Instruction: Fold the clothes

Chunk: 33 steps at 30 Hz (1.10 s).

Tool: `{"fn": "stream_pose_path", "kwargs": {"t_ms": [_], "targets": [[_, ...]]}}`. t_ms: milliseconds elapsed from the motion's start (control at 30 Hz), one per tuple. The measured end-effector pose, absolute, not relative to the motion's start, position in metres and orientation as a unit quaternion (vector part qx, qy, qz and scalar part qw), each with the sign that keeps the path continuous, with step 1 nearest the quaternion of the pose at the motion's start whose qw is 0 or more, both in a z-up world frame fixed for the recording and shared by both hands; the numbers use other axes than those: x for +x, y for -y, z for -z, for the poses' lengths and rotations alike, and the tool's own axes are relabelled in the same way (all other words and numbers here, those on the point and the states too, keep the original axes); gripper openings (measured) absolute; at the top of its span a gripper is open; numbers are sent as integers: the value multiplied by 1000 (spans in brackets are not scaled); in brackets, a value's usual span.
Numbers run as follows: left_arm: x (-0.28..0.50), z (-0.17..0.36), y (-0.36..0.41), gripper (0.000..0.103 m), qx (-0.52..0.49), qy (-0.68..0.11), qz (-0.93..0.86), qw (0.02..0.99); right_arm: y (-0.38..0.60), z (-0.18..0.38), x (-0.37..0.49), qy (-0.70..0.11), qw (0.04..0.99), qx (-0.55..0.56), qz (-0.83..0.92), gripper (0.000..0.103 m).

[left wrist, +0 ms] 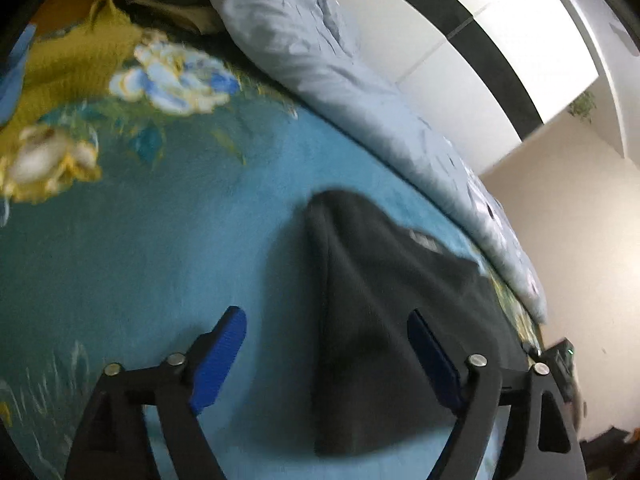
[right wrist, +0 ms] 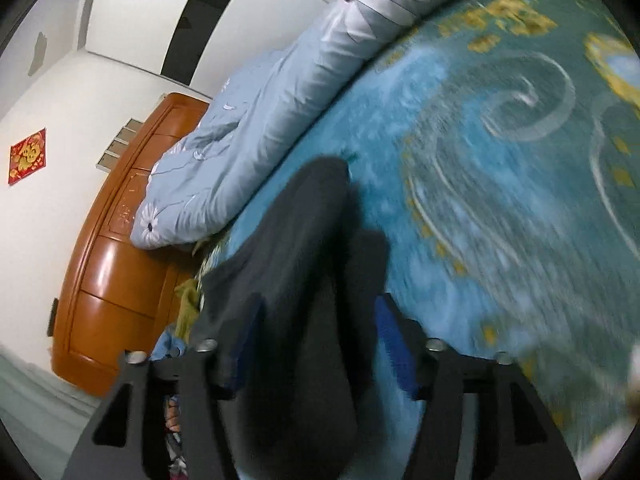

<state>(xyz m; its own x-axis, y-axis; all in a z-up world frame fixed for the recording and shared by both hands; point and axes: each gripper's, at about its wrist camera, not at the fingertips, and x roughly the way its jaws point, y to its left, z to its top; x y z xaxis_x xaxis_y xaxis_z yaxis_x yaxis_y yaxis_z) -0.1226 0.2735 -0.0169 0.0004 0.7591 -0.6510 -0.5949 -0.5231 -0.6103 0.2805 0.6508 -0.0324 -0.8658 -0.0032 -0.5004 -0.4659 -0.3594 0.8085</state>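
A dark grey garment [left wrist: 372,312] lies on a blue floral bedspread [left wrist: 160,240]. In the left wrist view my left gripper [left wrist: 328,344] is open, its blue pads wide apart, with the garment's left edge between them. In the right wrist view the same dark garment [right wrist: 296,280] runs between the blue pads of my right gripper [right wrist: 320,340], which is open just above it. The view is blurred, so contact with the cloth is unclear.
A pale blue quilt [left wrist: 320,60] is bunched along the far side of the bed; it also shows in the right wrist view [right wrist: 260,120]. A wooden headboard [right wrist: 112,260] stands against the white wall. Olive fabric [left wrist: 72,52] lies at the left.
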Motion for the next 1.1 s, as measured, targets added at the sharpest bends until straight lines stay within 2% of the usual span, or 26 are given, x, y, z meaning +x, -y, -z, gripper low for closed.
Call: {"fn": "stream_pose_path", "kwargs": {"t_ms": [133, 267, 400, 533, 633, 667, 733, 767, 800, 833, 900, 967, 1100], "targets": [[-110, 34, -275, 88, -560, 69, -662, 493, -632, 36, 290, -558, 113, -215, -793, 80], [-112, 41, -288, 94, -577, 105, -639, 497, -621, 38, 264, -548, 92, -248, -794, 81], [-101, 41, -316, 95, -579, 76, -622, 522, -618, 34, 230, -533, 88, -255, -802, 95], [-93, 41, -339, 95, -576, 57, -619, 531, -622, 32, 211, -522, 101, -249, -810, 97], [-92, 41, -341, 95, -575, 74, -620, 529, -624, 33, 215, -535, 101, -231, -806, 97], [-91, 41, -340, 94, -578, 80, -622, 522, -623, 32, 217, -536, 100, -225, -807, 96], [-89, 40, -336, 89, -583, 93, -627, 509, -619, 32, 222, -536, 109, -226, -806, 86], [-88, 41, -335, 82, -585, 86, -634, 498, -617, 32, 224, -536, 115, -228, -805, 78], [-86, 39, -334, 76, -586, 75, -644, 486, -616, 33, 227, -540, 120, -228, -801, 75], [-83, 37, -333, 74, -587, 73, -649, 478, -616, 34, 231, -549, 121, -224, -796, 71], [-77, 33, -330, 64, -587, 70, -658, 465, -613, 35, 236, -559, 124, -221, -790, 56], [-70, 26, -326, 57, -581, 66, -669, 459, -606, 29, 242, -560, 120, -217, -790, 49], [-46, 8, -311, 54, -574, 43, -675, 461, -590, 13, 254, -556, 106, -213, -797, 44]]}}
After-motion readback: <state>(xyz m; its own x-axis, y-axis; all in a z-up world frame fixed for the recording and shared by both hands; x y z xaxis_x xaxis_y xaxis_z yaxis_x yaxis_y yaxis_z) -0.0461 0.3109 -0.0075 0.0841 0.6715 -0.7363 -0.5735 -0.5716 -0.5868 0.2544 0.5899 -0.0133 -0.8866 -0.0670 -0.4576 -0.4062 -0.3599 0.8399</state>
